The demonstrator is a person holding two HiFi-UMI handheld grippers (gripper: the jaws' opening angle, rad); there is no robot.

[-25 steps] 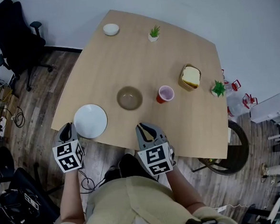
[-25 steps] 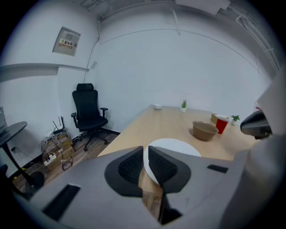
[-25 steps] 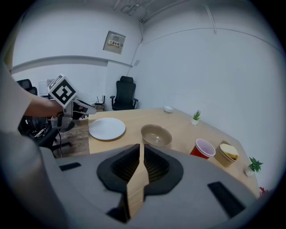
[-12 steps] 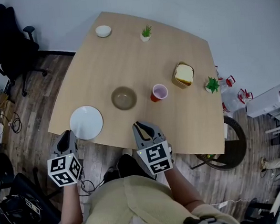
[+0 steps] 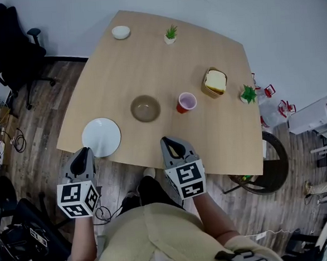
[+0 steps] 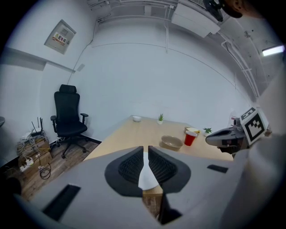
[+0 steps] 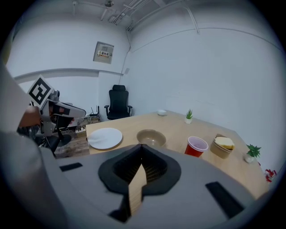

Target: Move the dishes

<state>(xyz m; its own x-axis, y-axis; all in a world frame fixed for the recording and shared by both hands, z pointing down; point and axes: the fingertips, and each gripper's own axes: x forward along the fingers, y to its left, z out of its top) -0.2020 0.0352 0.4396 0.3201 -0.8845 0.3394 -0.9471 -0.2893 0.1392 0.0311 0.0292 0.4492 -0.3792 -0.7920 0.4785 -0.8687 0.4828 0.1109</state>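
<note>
White plate (image 5: 101,137) sits at the near left corner of the counter (image 5: 148,67), its rim right up against the near edge. Brown bowl (image 5: 145,108) is mid-counter, with the red cup (image 5: 186,102) just beside it on the right. A small white bowl (image 5: 121,32) sits way off at the far corner.

Over the last second the dishes hold the same layout; nothing on the counter has shifted. What has moved is the left gripper (image 5: 85,151). It was up alongside the plate's left rim, and now it hangs off the counter, just below the plate's near rim. Its fingers (image 6: 129,167) are clenched on nothing, and the plate shows through the thin slit between them. The right gripper (image 5: 167,139) holds at the near edge below the bowl, fingers (image 7: 156,167) pressed together and empty too.

So no dish is in hand. These pictures would suit a plate just set down as well as one about to be approached.

The plate's spot by the edge means a nudge toward the person could tip it off. The right side is busy, with the cup, a food container (image 5: 215,81) and a little plant (image 5: 248,94). Another plant (image 5: 171,34) stands at the far edge. The wide bare stretch on the left, between the small bowl and the plate, is the clear room for moving.
</note>
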